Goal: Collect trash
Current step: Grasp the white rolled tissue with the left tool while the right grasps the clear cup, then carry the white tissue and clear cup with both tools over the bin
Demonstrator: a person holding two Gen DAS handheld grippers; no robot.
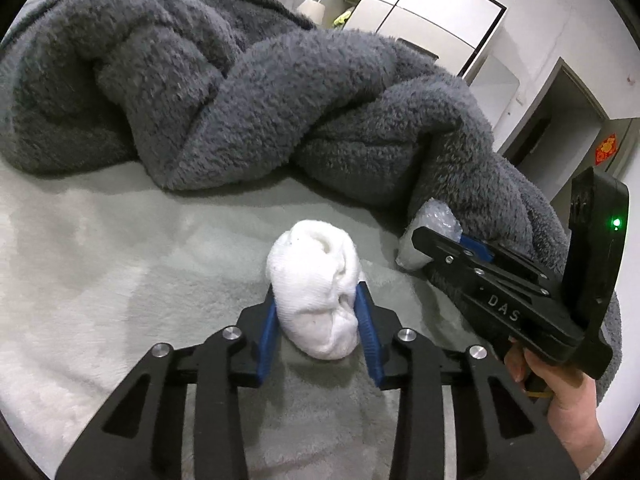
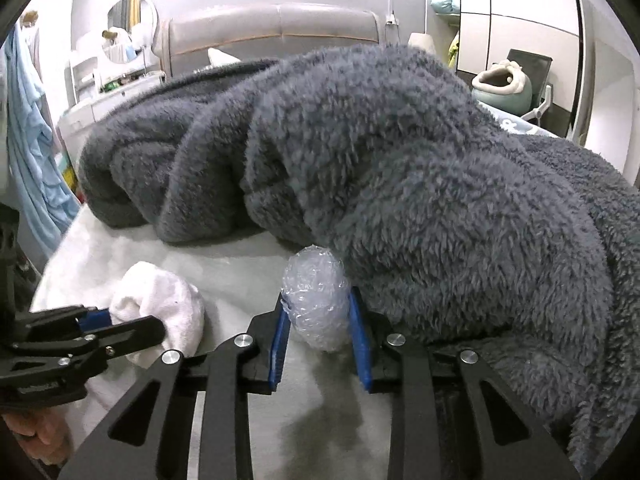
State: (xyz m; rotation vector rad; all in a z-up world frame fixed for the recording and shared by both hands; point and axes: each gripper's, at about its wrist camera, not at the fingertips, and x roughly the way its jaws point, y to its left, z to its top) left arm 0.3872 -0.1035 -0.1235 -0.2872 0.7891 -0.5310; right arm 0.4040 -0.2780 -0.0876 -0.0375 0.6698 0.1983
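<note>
Crowding bubble wrap wad | grey blanket touching

A heaped grey fleece blanket lies across the pale bed sheet. Behind the blanket stands a padded headboard; left of the headboard hangs a round mirror, right of it a white wardrobe

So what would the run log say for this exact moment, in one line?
left claw: shut on white cloth wad | right claw: shut on bubble wrap ball | both on bed sheet | grey blanket behind
</note>
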